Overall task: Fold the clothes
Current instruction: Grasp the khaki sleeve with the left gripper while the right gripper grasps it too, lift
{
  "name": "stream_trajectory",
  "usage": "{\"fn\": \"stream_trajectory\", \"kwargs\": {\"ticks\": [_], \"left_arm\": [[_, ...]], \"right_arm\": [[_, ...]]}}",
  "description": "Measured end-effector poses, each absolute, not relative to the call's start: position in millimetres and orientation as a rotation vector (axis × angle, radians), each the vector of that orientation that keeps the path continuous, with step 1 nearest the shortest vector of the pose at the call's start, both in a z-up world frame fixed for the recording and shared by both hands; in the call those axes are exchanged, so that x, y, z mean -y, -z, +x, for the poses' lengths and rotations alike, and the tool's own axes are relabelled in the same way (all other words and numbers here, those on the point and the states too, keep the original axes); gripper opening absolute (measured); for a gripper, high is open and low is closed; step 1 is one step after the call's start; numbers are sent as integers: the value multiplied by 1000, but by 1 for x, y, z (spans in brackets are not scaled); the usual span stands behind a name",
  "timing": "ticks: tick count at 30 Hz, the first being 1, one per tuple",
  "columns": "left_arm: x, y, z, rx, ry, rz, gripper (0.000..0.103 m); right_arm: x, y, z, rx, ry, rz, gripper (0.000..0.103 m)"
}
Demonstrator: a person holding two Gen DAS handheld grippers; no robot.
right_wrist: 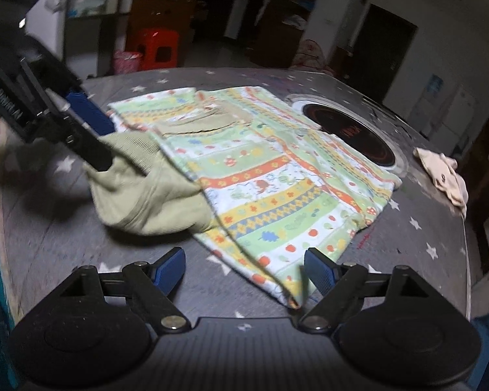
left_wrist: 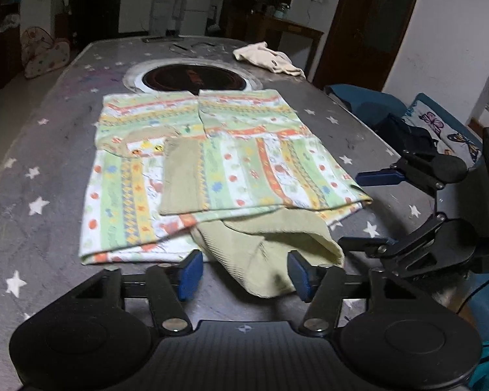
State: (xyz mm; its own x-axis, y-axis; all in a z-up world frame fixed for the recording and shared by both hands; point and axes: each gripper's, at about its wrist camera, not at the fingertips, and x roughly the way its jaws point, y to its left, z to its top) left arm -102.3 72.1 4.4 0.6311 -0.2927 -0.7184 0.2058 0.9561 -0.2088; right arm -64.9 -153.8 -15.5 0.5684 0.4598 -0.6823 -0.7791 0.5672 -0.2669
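While both grippers, left gripper (left_wrist: pixel 243 272) and right gripper (right_wrist: pixel 244 268), gape unclenched, the patterned garment (left_wrist: pixel 212 169) lies lengthwise away, cuffs nearest

Shirt's (left_wrist: pixel 212 163) underside, hidden

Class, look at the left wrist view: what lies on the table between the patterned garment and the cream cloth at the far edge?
Between the patterned garment and the cream cloth lies the round black cooktop set into the table.
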Motion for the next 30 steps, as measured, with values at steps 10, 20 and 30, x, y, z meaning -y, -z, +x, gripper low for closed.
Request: {"fn": "stream_trajectory", "kwargs": {"ticks": [10,20,30], "left_arm": [[-83,-16,-83,-826,317,-179,12],[-90,-41,-42,-748,346,-211,11],[-121,-43,-62,-686,351,-162,40]], "right_arm": [[146,18,-68,-560,-827,-615,82],[118,19,-54,-530,-885,-559,68],[116,-3,-6,-674,-932,-275,20]]}}
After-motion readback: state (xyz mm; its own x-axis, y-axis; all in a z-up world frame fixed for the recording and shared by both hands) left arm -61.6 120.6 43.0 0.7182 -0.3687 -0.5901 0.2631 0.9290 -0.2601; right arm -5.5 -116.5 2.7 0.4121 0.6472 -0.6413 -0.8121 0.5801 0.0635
